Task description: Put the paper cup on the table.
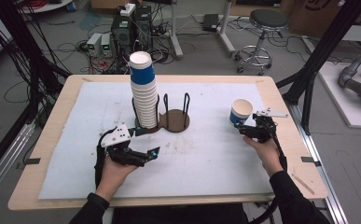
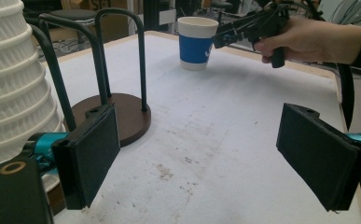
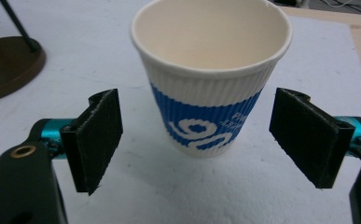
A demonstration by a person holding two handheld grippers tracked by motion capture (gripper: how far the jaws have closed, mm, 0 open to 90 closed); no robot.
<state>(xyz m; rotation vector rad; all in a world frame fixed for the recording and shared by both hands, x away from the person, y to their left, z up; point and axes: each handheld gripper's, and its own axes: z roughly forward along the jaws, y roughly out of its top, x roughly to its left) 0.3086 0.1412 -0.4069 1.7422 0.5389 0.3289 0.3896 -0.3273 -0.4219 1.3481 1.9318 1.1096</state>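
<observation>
Table (image 1: 52,122): light wood top with rounded corners, bare wood showing as a border on every side.
Mat (image 1: 206,154): pale grey-white sheet covering most of the table (brownish smudges mark it near the middle).
Cup holder (image 1: 173,120): dark brown round base with thin black upright loops, standing on the mat near the centre.
Stack of cups (image 1: 143,93): tall white ribbed stack with a blue-banded cup uppermost, in the holder's left part.
Single cup (image 1: 240,112): blue and white, upright on the mat toward the right, well apart from the holder.
</observation>
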